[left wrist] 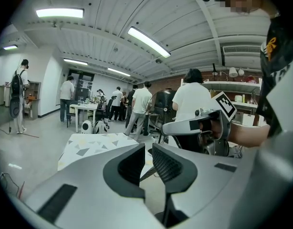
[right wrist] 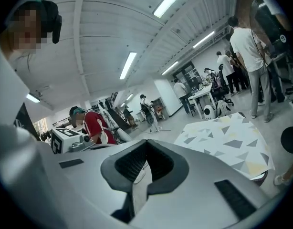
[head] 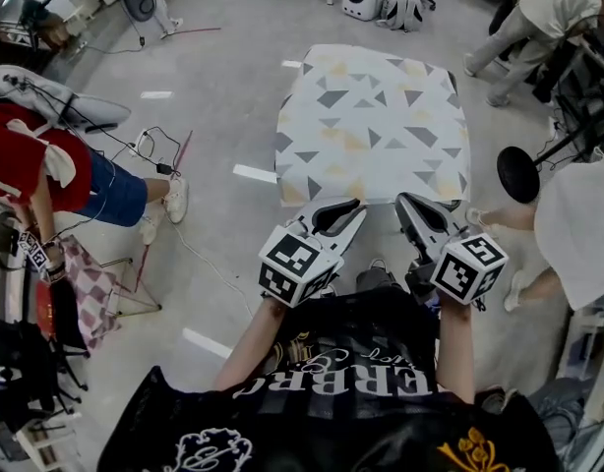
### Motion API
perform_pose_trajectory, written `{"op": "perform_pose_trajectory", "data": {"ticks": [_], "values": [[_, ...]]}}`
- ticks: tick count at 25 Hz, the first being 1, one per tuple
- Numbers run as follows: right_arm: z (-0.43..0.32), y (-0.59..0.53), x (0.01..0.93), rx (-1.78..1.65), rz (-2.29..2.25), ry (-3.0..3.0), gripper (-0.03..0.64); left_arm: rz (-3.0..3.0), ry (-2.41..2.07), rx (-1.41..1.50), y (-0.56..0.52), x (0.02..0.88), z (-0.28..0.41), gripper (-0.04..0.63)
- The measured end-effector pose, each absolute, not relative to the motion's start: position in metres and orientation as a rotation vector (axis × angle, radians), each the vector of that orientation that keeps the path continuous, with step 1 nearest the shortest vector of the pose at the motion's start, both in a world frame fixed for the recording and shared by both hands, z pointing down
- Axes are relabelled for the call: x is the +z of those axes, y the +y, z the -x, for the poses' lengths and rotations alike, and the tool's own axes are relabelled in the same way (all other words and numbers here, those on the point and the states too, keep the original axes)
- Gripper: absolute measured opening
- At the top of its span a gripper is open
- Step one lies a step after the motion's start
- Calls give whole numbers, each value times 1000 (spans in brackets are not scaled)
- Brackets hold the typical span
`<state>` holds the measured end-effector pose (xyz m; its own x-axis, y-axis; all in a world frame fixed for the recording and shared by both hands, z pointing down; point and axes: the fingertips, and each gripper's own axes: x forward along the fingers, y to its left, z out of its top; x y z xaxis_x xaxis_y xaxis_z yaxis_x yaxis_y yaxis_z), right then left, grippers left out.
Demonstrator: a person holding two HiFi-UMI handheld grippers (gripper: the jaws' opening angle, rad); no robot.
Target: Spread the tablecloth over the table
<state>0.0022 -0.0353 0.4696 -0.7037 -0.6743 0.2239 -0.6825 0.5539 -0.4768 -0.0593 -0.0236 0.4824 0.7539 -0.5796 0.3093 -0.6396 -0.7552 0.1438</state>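
1 white tablecloth (head: 371, 126), grey-and-yellow triangles, lies apparently smooth; left gripper (head: 355, 208) slightly parted, right gripper (head: 406, 201) clenched, both empty.

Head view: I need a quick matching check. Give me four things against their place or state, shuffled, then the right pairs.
Things:
1. tablecloth
2. left gripper
3. right gripper
4. person in red top

Place or state:
A. jaws together, nothing held
B. at the picture's left edge
C. spread out flat, ahead of both grippers
D. jaws slightly apart, nothing between them

Pairs: 1-C; 2-D; 3-A; 4-B
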Motion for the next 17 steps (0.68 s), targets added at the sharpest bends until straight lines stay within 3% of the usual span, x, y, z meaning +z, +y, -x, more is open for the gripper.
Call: {"op": "perform_pose_trajectory", "data": {"ticks": [17], "values": [[-17,-15,474,860,-1191,-2737,14,-2753,-933,374,-6,476,42,61]]}}
